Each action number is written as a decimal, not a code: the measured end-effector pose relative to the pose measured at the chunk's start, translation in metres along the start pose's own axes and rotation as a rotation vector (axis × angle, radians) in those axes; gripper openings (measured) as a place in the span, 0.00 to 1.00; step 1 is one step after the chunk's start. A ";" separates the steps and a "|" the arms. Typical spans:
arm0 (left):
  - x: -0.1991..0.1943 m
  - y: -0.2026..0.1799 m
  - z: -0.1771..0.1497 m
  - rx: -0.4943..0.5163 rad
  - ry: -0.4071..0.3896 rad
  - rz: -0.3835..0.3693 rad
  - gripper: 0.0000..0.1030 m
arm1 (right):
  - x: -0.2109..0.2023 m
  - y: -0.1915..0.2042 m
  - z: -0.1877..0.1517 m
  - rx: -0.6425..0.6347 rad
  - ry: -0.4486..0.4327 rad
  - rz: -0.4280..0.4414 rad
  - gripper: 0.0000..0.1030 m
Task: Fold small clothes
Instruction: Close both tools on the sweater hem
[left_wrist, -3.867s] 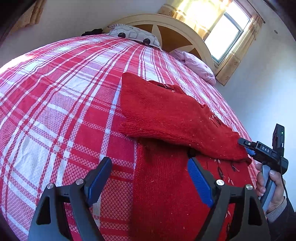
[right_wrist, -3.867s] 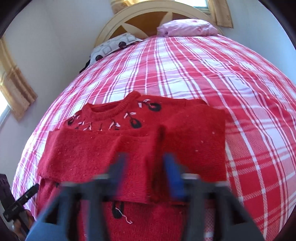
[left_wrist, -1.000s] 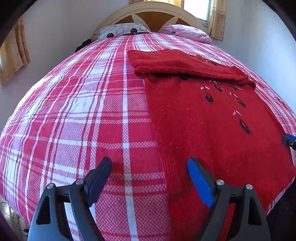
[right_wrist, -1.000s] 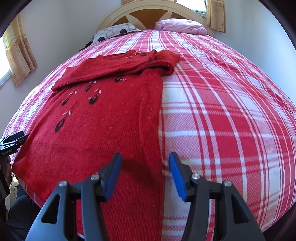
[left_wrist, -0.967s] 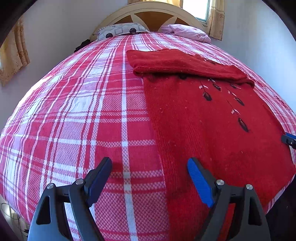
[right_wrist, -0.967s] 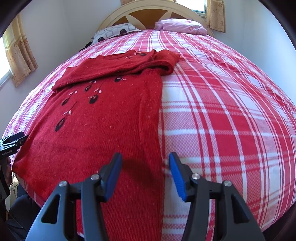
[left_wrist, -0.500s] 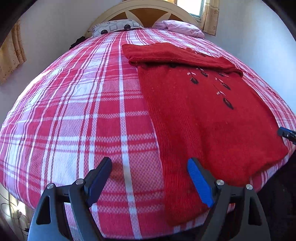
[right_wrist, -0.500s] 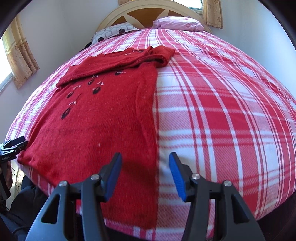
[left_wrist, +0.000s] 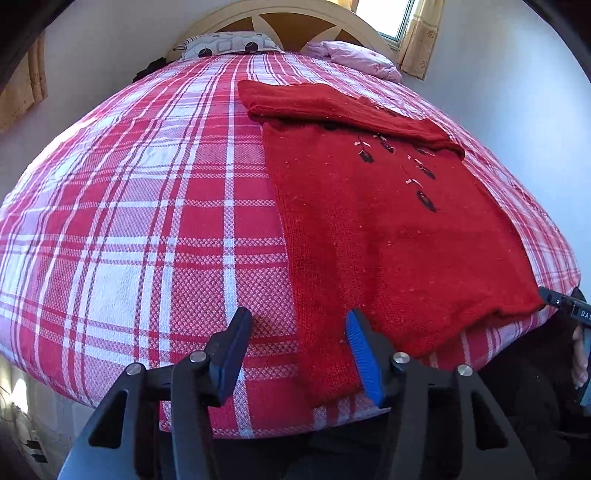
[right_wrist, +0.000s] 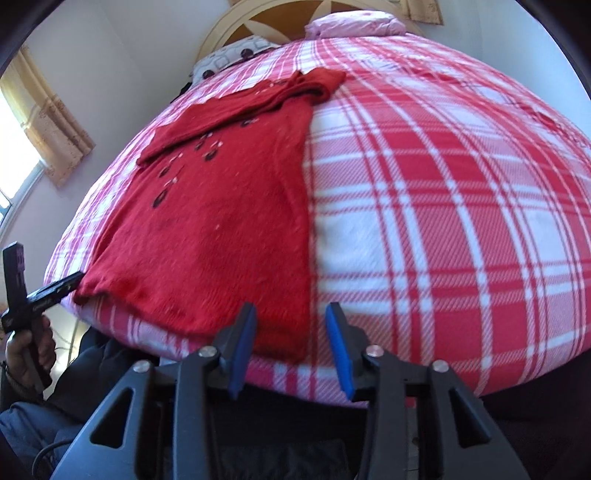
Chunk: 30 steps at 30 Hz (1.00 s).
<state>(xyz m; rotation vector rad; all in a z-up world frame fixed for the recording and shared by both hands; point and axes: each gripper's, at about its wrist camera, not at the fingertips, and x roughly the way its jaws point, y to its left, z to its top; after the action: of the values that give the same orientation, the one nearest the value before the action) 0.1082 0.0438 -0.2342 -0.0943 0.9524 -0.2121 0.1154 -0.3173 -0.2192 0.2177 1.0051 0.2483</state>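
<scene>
Bedroom. Bed filled the view, covered in a red-and-white plaid spread. Arched cream headboard with brown panels stood at the far edge; patterned pillow and pink pillow lay against it. Pale walls. Sunlit windows with tan curtains.

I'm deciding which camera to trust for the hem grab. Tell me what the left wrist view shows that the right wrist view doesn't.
Only the left wrist view: the left gripper with its fingers apart around the sweater's near left hem corner, not pressing it, and the bed's left side.

Only the right wrist view: the right gripper, fingers apart at the near right hem corner, a curtained window, and the hand that holds the left gripper.

Both: the red sweater flat on the plaid bedspread, sleeves folded across its top, hem at the bed's near edge, plus the pillows and headboard.
</scene>
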 end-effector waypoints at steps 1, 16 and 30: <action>0.001 0.000 0.000 0.002 0.004 0.001 0.53 | 0.000 0.000 -0.001 -0.003 -0.001 -0.002 0.39; -0.003 0.001 -0.004 -0.028 0.023 -0.041 0.52 | 0.002 -0.006 -0.007 0.042 -0.005 0.074 0.29; -0.003 0.001 -0.007 -0.019 0.036 -0.123 0.08 | 0.001 -0.015 -0.008 0.074 -0.026 0.091 0.14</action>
<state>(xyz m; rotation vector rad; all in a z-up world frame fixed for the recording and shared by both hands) 0.1006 0.0451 -0.2363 -0.1671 0.9856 -0.3186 0.1102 -0.3304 -0.2282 0.3333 0.9807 0.2908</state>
